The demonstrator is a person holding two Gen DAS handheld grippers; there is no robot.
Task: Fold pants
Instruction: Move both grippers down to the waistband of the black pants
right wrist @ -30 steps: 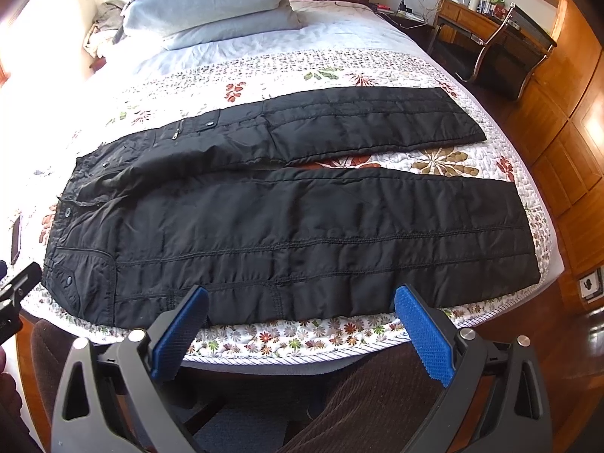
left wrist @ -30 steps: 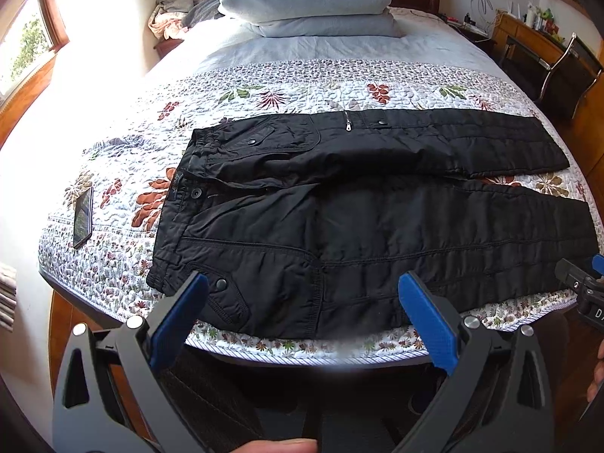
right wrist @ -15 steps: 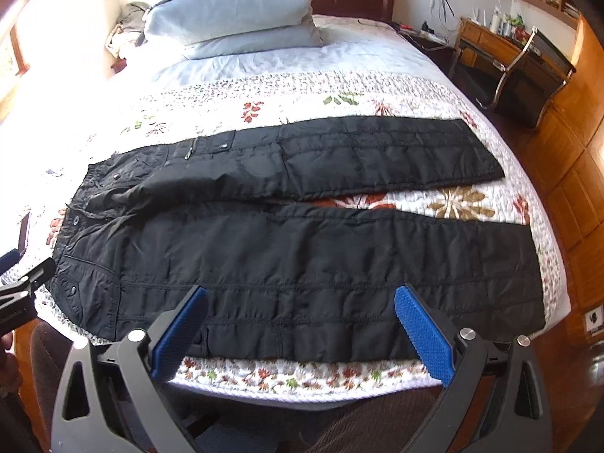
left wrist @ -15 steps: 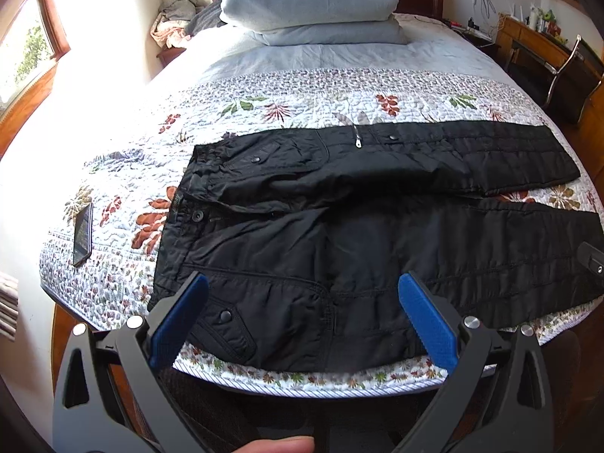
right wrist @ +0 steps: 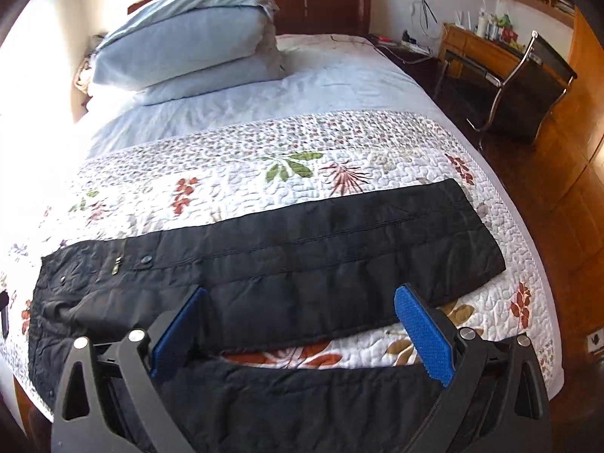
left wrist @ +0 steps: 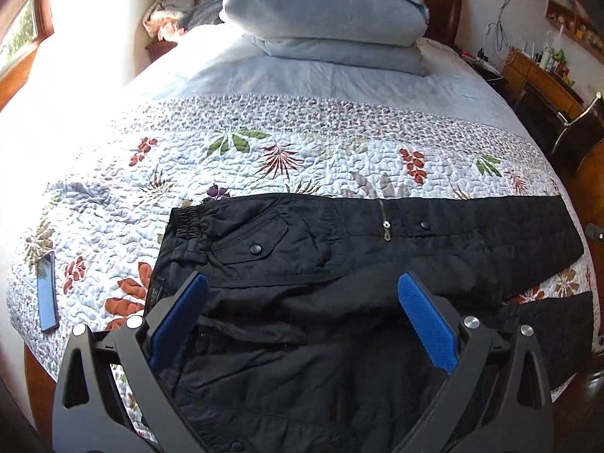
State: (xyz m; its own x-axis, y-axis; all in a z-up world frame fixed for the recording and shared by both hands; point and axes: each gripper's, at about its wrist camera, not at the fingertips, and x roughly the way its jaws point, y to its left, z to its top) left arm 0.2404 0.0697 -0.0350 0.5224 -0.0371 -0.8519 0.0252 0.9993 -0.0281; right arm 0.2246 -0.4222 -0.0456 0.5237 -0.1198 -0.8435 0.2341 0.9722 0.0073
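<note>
Black padded pants (left wrist: 339,249) lie flat across a floral quilt (left wrist: 264,151), waistband to the left, legs running right. They also show in the right wrist view (right wrist: 321,256). My left gripper (left wrist: 302,313) is open, low over the near hip and waist area, its blue pads (left wrist: 426,324) spread over the cloth. My right gripper (right wrist: 302,324) is open, low over the near leg, with the gap between the two legs between its pads (right wrist: 422,332). Neither holds cloth.
A dark phone (left wrist: 47,290) lies on the quilt's left edge. Stacked blue pillows (left wrist: 324,19) sit at the headboard. A chair (right wrist: 528,87) and a wooden desk (right wrist: 479,45) stand to the right of the bed.
Both grippers have moved forward and down from the bed's near edge to just over the pants. The jaws stay open. The pants have not moved.
</note>
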